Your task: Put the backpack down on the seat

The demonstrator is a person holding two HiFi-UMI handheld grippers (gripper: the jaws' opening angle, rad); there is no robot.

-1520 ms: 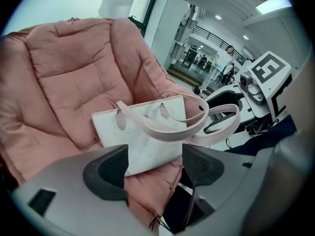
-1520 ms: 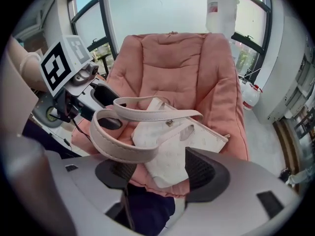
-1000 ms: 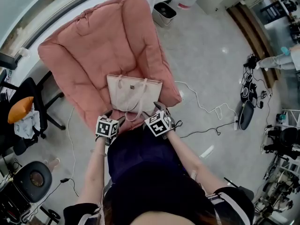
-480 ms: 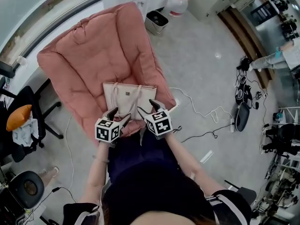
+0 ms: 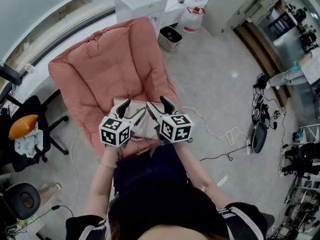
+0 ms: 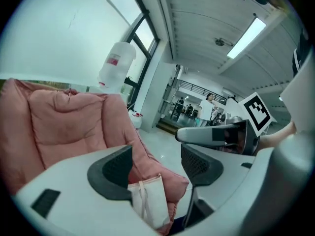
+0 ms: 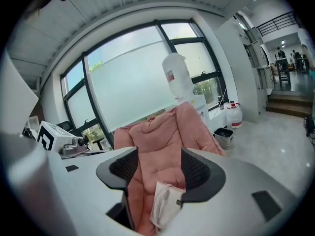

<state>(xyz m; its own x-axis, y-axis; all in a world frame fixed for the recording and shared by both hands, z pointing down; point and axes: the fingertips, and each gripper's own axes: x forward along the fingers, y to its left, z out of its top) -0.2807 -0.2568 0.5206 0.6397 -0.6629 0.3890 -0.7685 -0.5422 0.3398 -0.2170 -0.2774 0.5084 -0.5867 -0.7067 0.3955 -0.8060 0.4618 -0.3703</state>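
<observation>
A pale grey floor surrounds a pink cushioned seat (image 5: 115, 69), with a bin (image 5: 170, 36) and a water jug (image 5: 192, 19) beyond its far right corner. The cream backpack (image 5: 146, 128) lies on the seat's near edge. The left gripper (image 5: 131, 111) and the right gripper (image 5: 157, 106) hang side by side above it, each with jaws spread wide, gripping nothing.
</observation>
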